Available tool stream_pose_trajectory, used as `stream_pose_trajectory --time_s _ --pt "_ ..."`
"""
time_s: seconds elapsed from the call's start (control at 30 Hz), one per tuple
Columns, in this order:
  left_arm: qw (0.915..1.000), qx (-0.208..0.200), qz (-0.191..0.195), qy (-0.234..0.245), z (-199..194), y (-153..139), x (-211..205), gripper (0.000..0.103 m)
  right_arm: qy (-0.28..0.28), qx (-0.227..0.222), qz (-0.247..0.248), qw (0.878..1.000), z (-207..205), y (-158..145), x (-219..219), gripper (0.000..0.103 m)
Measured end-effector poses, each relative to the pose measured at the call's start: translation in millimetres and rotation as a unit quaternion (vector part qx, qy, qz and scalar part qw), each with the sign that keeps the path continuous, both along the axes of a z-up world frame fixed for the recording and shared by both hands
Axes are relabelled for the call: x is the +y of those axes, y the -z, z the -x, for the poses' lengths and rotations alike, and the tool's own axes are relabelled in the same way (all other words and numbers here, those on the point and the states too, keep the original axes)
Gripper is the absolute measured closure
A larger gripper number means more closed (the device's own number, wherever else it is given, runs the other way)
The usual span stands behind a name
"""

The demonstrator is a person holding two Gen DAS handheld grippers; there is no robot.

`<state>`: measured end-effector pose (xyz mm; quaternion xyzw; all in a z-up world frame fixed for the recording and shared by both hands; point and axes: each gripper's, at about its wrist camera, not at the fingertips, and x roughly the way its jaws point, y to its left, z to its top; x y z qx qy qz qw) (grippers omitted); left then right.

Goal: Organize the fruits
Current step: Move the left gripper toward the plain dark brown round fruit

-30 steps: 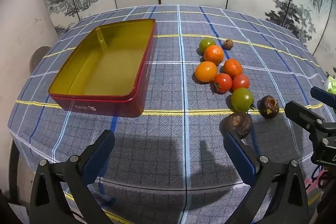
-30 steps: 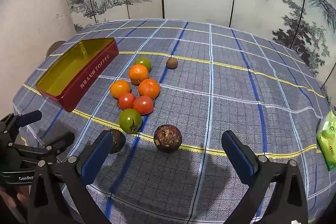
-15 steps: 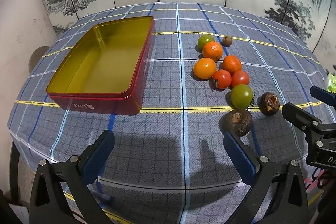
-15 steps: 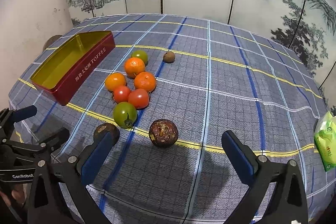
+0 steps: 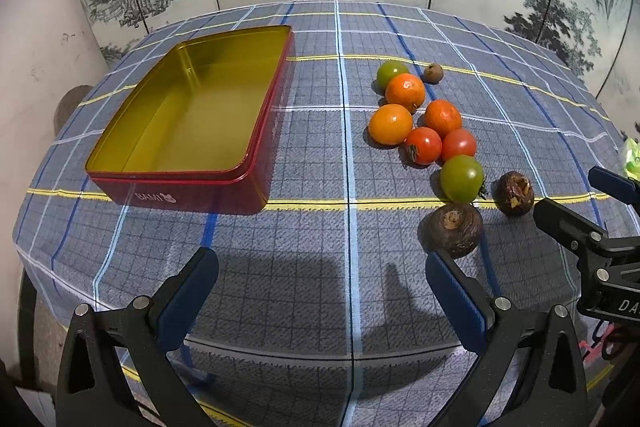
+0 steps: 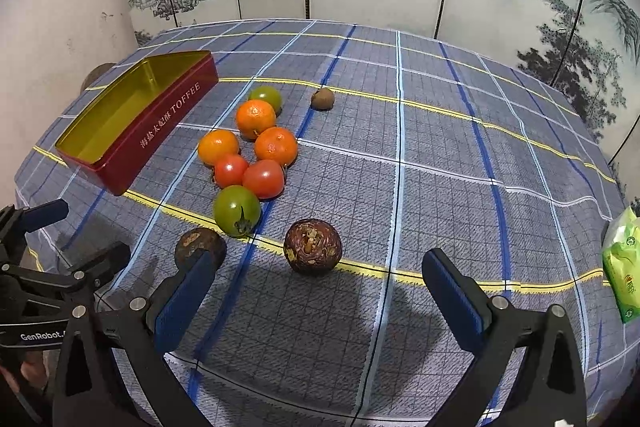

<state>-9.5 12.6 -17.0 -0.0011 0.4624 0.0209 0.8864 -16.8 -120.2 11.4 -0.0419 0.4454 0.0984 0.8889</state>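
Both grippers hover over the near edge of a round table (image 5: 280,267) covered with a blue plaid cloth, each with its blue-padded fingers spread wide and holding nothing. The left gripper (image 5: 320,291) faces bare cloth between the tin and the fruit; the right gripper (image 6: 320,287) faces a dark brown, rough-skinned fruit (image 6: 313,246) lying on a yellow stripe, apart from the others. A second dark brown fruit (image 6: 200,245) lies just beyond the right gripper's left fingertip. Behind these, a close cluster: a green tomato (image 6: 237,210), two red tomatoes (image 6: 263,178), three orange citrus fruits (image 6: 276,145), and a second green tomato (image 6: 266,97) at the far end. A small brown fruit (image 6: 322,98) sits alone beyond. The red toffee tin (image 5: 180,183), gold-lined and empty, lies to the left, well apart from the fruit. A green packet (image 6: 622,267) rests at the right edge.

The step in hand appears to be the first pick. The isolated dark fruit is the sensible target: descend with the fingers straddling its widest part, close gently, since the broken skin suggests softness, and lift clear before crossing the cluster toward the tin. Round fruit may roll if nudged off-centre.
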Motion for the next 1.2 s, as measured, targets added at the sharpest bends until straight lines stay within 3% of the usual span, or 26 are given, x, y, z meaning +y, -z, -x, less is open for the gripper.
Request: stream_pose_trajectory --time_s 1.2 --pt "0.9998 0.009 -0.006 0.015 -1.6 6.8 -10.6 0.000 0.015 0.022 -0.001 1.000 -1.9 13.8 -6.4 0.000"
